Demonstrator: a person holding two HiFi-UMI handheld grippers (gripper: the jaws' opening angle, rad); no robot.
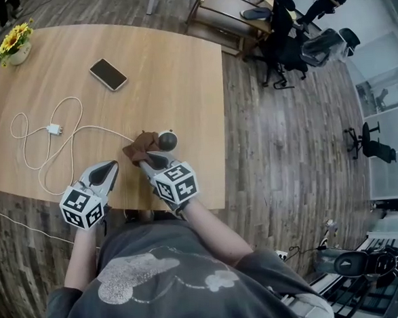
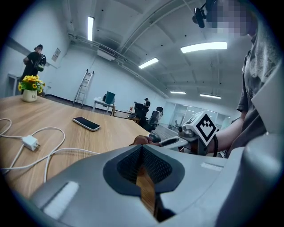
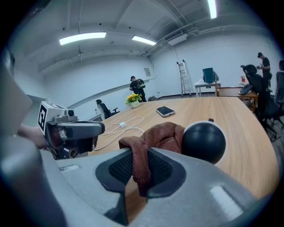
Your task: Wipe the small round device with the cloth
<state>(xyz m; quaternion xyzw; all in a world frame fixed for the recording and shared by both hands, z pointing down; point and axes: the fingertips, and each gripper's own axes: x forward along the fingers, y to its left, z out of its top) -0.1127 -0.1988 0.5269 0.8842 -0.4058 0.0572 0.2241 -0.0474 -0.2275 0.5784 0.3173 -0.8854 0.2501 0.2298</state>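
We're on the wooden bench [image 1: 181, 95]: flowers [image 1: 16, 47] far left, phone [image 1: 108, 74] beyond, white charger cable [image 1: 53, 130] left, dark round device [image 1: 168, 140] touching brown cloth [image 1: 141, 147] near.

One overhead, two low along table [image 1: 173, 82]

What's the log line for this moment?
right gripper: shut on cloth | cloth: bunched against small round device | left gripper: shut, empty | device: on table

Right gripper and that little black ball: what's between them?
The brown cloth: the right gripper pinches one end, the rest bunches against the small round device. The right gripper view shows it.
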